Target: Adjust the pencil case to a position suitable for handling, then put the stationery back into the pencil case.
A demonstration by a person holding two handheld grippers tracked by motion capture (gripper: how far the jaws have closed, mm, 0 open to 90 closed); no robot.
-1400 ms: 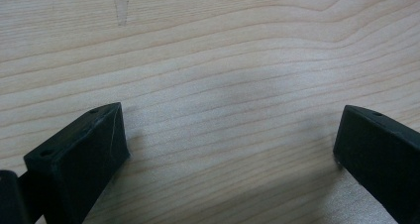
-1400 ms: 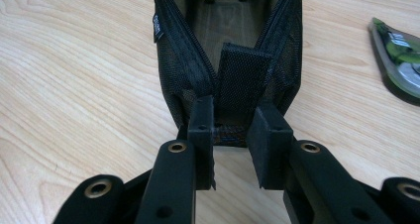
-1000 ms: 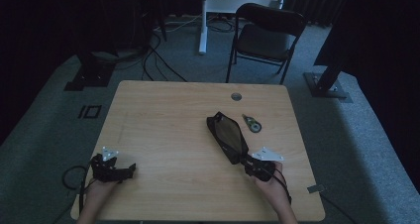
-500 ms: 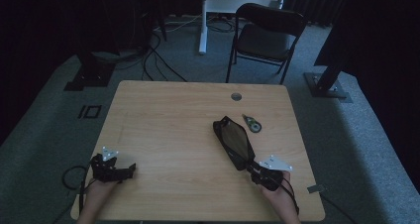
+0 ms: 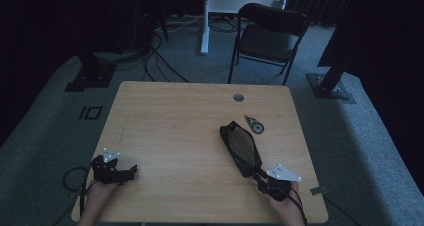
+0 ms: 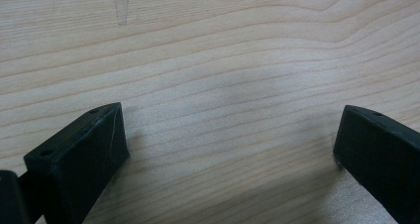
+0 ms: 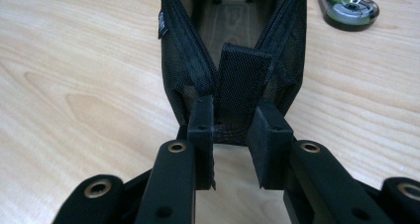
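A black mesh pouch (image 5: 241,148) lies open on the wooden table (image 5: 175,126), right of the middle, running from the centre toward the near right corner. My right gripper (image 5: 256,175) is shut on its near end. In the right gripper view the gripper (image 7: 233,121) pinches the pouch's (image 7: 184,60) woven end tab (image 7: 243,73), and the unzipped mouth gapes beyond it. Near the table's front left edge my left gripper (image 5: 131,170) rests low. In the left gripper view the gripper (image 6: 230,135) stands open over bare wood.
A small green and black tape dispenser (image 5: 255,124) lies just right of the pouch's far end, also at the top right of the right gripper view (image 7: 349,6). A round cable hole (image 5: 238,97) sits near the table's far edge. A folding chair (image 5: 267,33) stands behind the table.
My right gripper has drawn the pouch to the right and toward the near edge of the table. The left gripper has stayed where it was.
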